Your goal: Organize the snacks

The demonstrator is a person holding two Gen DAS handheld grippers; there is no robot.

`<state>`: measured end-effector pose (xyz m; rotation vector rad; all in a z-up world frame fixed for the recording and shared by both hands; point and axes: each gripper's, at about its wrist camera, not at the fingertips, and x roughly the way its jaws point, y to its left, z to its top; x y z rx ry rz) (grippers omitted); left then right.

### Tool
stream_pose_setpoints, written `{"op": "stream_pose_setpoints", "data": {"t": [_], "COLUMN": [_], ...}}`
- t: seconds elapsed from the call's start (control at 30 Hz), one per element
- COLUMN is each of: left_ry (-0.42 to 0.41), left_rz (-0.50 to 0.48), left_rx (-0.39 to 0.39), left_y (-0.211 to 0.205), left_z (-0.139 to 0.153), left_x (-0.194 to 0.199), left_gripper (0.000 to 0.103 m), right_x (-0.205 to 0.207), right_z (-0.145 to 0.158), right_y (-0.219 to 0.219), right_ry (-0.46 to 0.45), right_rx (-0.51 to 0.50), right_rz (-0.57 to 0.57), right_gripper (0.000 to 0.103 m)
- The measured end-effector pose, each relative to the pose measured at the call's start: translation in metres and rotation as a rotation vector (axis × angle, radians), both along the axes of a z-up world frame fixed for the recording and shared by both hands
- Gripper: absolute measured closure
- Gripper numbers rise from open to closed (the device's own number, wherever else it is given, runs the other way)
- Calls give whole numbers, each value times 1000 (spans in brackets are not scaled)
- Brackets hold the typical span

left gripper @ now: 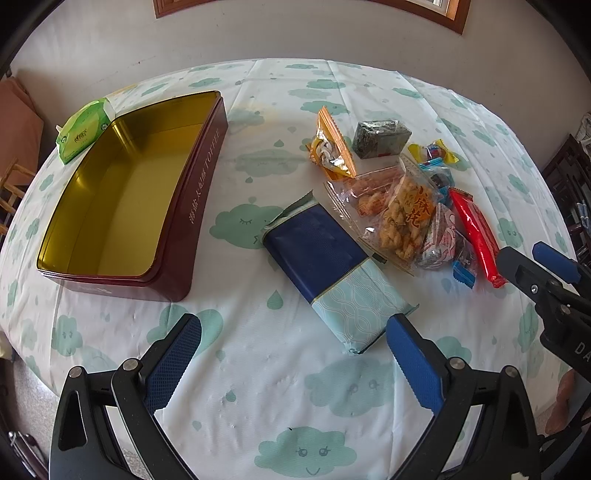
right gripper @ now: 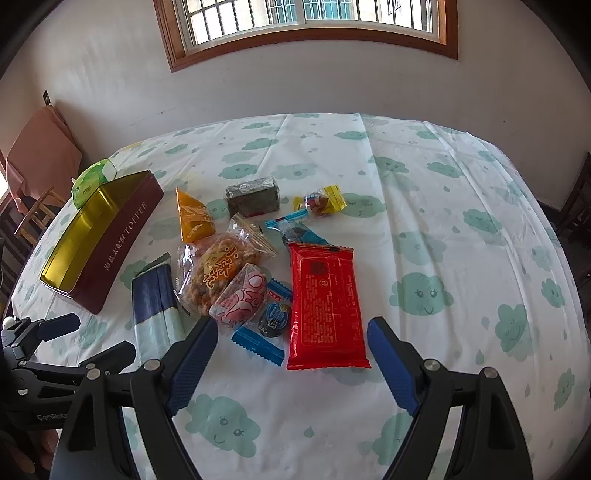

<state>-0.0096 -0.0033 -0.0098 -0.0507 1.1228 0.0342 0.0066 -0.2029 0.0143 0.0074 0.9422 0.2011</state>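
An open maroon toffee tin (left gripper: 122,199) (right gripper: 107,240) with a gold, bare inside lies at the table's left. A heap of snacks sits to its right: a navy and pale blue packet (left gripper: 332,269) (right gripper: 155,306), a clear bag of fried twists (left gripper: 402,214) (right gripper: 221,266), an orange pouch (left gripper: 332,144) (right gripper: 194,218), a dark block (left gripper: 380,138) (right gripper: 253,195), a yellow candy (right gripper: 321,201) and a red packet (right gripper: 325,306) (left gripper: 476,236). My left gripper (left gripper: 293,332) stands open just short of the navy packet. My right gripper (right gripper: 291,328) stands open around the red packet's near end, touching nothing.
A green tissue pack (left gripper: 83,131) (right gripper: 92,179) lies behind the tin. The cloud-print tablecloth (left gripper: 280,387) (right gripper: 461,240) covers a round table. A wooden chair with a pink cloth (right gripper: 40,166) stands at the left, a wall with a window (right gripper: 306,22) behind.
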Motion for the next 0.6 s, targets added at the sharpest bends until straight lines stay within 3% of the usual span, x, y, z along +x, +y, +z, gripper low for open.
{"op": "stream_pose_setpoints", "data": {"t": [0.47, 0.6], "left_ry": [10, 10], "left_rz": [10, 11], "left_rx": [1, -5], "left_y": [0, 0], "left_z": [-4, -5], "left_x": [7, 9], "left_gripper": [4, 4], "right_x": [19, 31], "right_z": [-15, -23], "right_y": [-16, -20], "right_ry": [35, 57], "right_rx": [29, 32], "right_rz": [-30, -33], "right_gripper": [18, 23]}}
